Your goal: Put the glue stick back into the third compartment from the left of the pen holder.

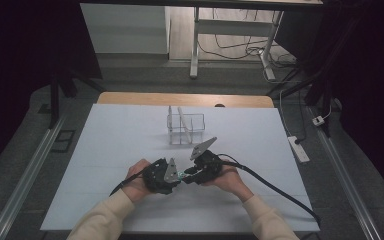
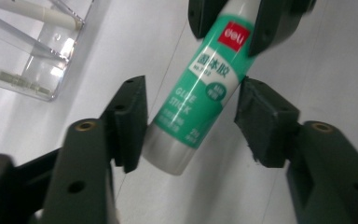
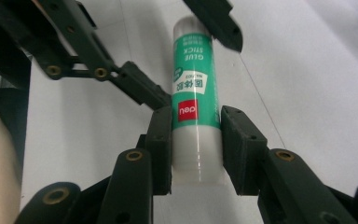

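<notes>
The table, covered with a pale sheet, carries a clear plastic organiser near its far middle, well apart from the two hands working close to the near edge. That organiser is divided into compartments; a long white stick leans in it, though which compartment it stands in cannot be told, and whether anything else lies inside is unclear. In front of the person, the left gripper and the right gripper meet nose to nose just above the table, with a green-and-white glue stick bridging them. The right gripper's jaws are pinching the stick at its white cap end, both pads flat against it. The left gripper's jaws stand spread around the green label: one pad looks to touch the body, the other sits clearly apart. This looks like either a handover or a cap pull. To do it well, the left jaws should close squarely on the green body, away from the rounded bottom end, so the stick does not slip out; the right should keep its grip until the left is firm. Keeping both grippers in line with the stick's axis would avoid twisting it loose.
</notes>
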`<act>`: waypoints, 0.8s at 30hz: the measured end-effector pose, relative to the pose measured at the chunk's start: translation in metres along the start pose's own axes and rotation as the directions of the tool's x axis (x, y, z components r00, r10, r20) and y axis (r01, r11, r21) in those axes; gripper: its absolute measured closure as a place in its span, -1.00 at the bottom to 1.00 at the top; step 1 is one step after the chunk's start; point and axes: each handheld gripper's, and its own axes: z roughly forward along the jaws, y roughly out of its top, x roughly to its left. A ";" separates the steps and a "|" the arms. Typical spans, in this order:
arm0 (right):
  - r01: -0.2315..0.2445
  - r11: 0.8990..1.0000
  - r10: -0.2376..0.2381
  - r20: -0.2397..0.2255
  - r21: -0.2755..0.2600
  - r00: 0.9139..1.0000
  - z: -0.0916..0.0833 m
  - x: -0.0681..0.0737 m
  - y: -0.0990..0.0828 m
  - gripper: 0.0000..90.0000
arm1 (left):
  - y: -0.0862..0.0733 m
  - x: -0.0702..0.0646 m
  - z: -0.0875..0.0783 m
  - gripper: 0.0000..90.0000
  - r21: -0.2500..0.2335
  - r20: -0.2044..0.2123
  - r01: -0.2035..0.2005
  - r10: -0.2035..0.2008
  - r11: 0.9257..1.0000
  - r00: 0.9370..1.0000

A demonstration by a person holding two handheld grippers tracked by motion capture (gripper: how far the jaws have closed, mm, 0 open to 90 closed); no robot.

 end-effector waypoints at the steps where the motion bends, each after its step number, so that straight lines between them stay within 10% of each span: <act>1: -0.002 1.000 0.002 -0.002 -0.005 1.000 -0.001 0.000 0.000 0.43 | 0.000 0.000 0.000 0.08 0.013 -0.002 -0.015 0.015 1.000 1.000; 11: 0.005 0.994 -0.004 0.012 -0.112 1.000 -0.010 0.003 0.003 0.34 | -0.001 -0.002 -0.002 0.44 -0.012 0.057 -0.039 0.040 0.999 0.998; 24: 0.027 0.957 0.021 0.163 -0.288 0.986 -0.025 0.004 0.003 -0.10 | -0.011 0.015 -0.010 0.46 -0.079 -0.001 0.103 -0.104 0.991 0.995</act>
